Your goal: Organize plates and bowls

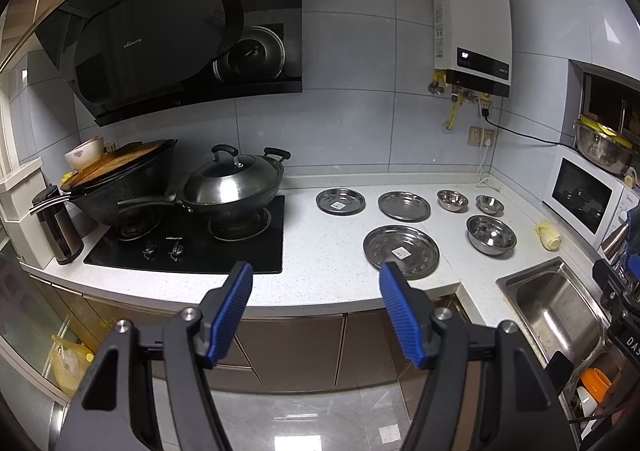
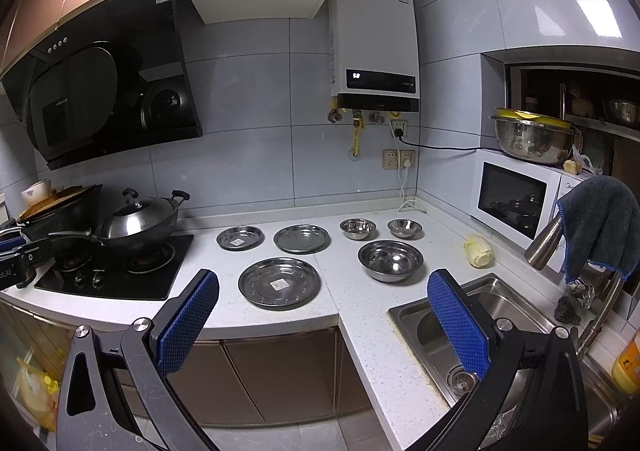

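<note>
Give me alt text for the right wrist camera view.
An open blue-padded hand-held gripper hovers before a white speckled countertop holding three round steel plates and three steel bowls. A steel sink sits right, a black gas stove with lidded wok left.

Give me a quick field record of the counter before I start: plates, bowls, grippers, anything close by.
plates: three, all apart; large plate at front, sticker plate and plain plate behind it
bowls: three, all apart; large bowl in front, two small bowls behind
stacked: nothing yet
left gripper: open, empty, off the counter
right gripper: open, empty, off the counter
nearby: sink right of the large bowl, stove left of the plates
</note>
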Tool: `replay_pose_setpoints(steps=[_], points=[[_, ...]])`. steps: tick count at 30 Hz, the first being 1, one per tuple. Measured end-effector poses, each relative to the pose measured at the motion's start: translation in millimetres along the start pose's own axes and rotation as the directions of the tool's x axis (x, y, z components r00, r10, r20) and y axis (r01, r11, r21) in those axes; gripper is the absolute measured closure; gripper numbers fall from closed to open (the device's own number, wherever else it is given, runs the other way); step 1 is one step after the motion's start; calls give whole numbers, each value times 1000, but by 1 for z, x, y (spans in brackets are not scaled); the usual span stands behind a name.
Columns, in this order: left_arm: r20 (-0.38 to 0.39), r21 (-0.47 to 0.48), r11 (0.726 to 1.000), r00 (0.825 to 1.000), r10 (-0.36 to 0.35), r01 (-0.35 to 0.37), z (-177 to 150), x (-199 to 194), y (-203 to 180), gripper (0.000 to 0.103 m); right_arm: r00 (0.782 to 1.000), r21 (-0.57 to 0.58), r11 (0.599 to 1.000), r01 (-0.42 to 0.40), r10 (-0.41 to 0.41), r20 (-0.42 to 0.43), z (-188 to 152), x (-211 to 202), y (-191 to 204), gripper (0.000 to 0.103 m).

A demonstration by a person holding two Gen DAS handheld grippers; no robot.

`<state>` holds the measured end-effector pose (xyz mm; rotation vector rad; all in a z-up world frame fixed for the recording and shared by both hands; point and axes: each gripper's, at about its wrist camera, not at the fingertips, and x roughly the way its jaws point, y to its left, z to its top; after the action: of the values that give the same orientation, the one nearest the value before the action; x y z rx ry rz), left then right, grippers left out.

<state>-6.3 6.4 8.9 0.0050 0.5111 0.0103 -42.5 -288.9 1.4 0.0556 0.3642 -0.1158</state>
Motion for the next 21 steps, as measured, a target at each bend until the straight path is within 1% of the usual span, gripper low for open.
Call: replay_pose_setpoints(steps=[21], points=[[-1,3,1000,1000,-1,1,0,0,-3,39,1000,-5,1000,2,-2,7,2,0,4,1]])
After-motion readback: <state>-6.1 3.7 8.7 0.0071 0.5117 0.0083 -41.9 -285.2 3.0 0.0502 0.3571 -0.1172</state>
